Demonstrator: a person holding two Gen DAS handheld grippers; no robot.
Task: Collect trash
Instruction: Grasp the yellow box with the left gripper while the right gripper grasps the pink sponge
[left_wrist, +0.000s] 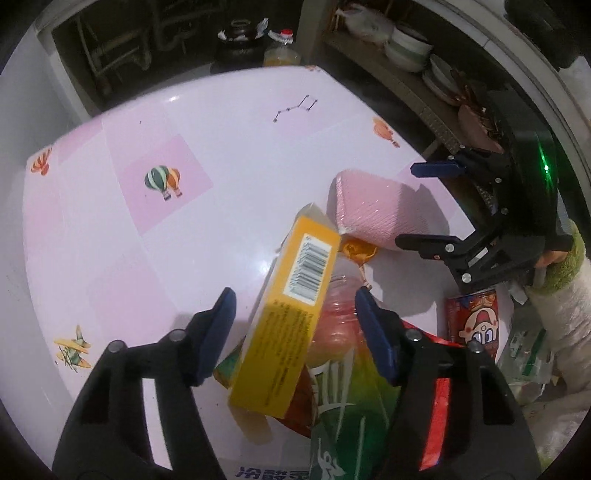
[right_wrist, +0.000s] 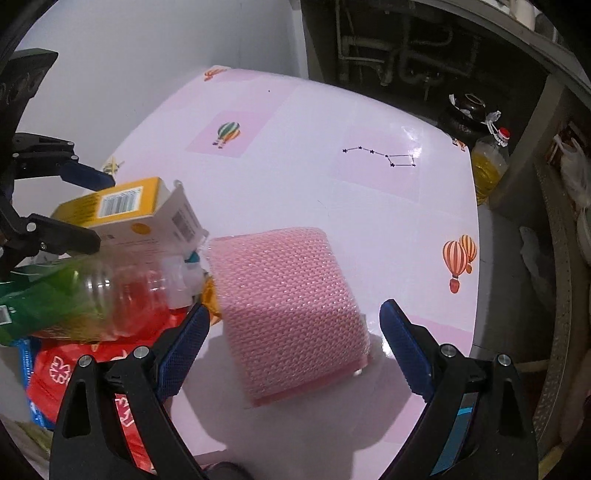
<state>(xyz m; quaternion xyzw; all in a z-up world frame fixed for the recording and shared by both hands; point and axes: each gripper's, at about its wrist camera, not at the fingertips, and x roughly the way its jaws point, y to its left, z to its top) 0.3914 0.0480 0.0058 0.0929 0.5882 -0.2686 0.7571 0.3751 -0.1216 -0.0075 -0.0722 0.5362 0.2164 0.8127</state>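
While both jaws hang open and empty, the yellow box (left_wrist: 291, 306), pink pack (right_wrist: 291, 306) and wrappers (left_wrist: 343, 402) lie uncollected on the surface (left_wrist: 207, 125).

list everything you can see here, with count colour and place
table: 1, pink and white with balloon prints, under everything
carton: 1, yellow with barcode, between the left tongs
pink pack: 1, pink textured, between the right tongs
plastic bottle: 1, clear, lying under the carton
can: 1, red with cartoon face, table edge
oil bottle: 1, yellow, beyond the table
left tongs: open, blue pads
right tongs: open, blue pads
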